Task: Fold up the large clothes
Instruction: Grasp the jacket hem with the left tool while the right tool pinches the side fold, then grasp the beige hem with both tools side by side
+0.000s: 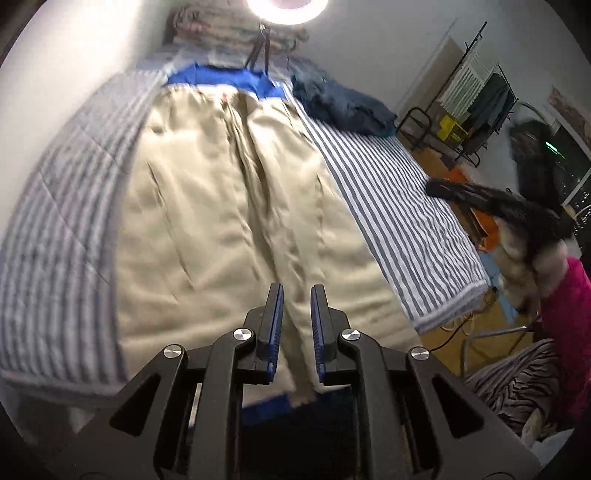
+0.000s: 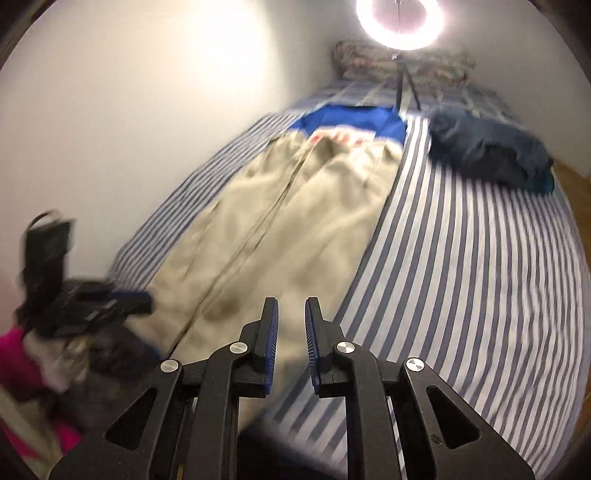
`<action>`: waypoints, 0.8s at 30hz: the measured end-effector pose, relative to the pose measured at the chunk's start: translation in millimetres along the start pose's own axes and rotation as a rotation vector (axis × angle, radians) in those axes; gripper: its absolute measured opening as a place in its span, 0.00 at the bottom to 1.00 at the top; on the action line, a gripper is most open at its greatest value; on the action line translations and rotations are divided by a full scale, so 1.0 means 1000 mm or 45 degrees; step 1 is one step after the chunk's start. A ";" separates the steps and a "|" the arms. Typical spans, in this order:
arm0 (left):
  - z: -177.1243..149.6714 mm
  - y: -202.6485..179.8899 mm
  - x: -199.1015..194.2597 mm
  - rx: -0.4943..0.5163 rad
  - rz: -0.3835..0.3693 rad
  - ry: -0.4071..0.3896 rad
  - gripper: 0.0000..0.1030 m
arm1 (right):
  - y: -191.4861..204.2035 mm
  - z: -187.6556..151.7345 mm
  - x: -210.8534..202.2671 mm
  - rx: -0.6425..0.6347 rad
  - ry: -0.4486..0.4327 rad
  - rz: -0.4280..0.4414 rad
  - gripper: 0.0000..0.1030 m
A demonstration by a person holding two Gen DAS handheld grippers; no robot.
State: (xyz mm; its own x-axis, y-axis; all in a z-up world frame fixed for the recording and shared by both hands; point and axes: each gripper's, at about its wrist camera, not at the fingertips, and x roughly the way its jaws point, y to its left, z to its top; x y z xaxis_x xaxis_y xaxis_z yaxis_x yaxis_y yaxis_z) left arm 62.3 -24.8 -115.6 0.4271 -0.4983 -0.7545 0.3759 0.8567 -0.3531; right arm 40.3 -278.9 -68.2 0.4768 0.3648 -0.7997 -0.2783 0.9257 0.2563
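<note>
One beige trousers [image 1: 236, 206] flat on striped bed [image 1: 399, 192], hem end nearest. One blue garment [image 1: 221, 79] beyond waistband, one dark bundle [image 1: 340, 103] at right. Left gripper [image 1: 296, 295]: fingers nearly closed, pinching trouser fabric. Right gripper [image 2: 291, 306]: narrow gap, grip on cloth unclear through blur. Ring light [image 2: 399, 18] cut off at top. White wall, clothes rack [image 1: 476, 92].

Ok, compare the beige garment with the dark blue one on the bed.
The beige garment lies spread out long and flat down the bed; the dark blue garment sits bunched in a compact heap. The beige one is far larger and overlaps a bright blue piece; the dark one lies apart. Both rest on the striped bedsheet.
</note>
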 end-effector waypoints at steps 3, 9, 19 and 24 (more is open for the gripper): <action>0.011 0.014 -0.002 -0.040 0.021 -0.042 0.12 | -0.007 0.036 0.041 -0.043 0.012 -0.068 0.13; 0.016 0.044 -0.004 -0.127 0.030 -0.064 0.12 | -0.027 0.078 0.121 -0.024 0.061 -0.084 0.13; 0.015 0.051 0.008 -0.132 0.012 -0.018 0.12 | 0.006 0.066 0.205 -0.152 0.228 -0.017 0.13; 0.016 0.052 0.007 -0.140 -0.001 -0.032 0.12 | 0.003 0.083 0.187 -0.178 0.211 0.078 0.13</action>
State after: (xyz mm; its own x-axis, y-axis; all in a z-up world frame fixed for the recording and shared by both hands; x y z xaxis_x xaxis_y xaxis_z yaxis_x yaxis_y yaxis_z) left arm 97.5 14.2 -130.1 0.4480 -0.5007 -0.7407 0.2845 0.8652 -0.4128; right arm 197.9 -199.3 -171.5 0.3148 0.3880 -0.8662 -0.4211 0.8750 0.2389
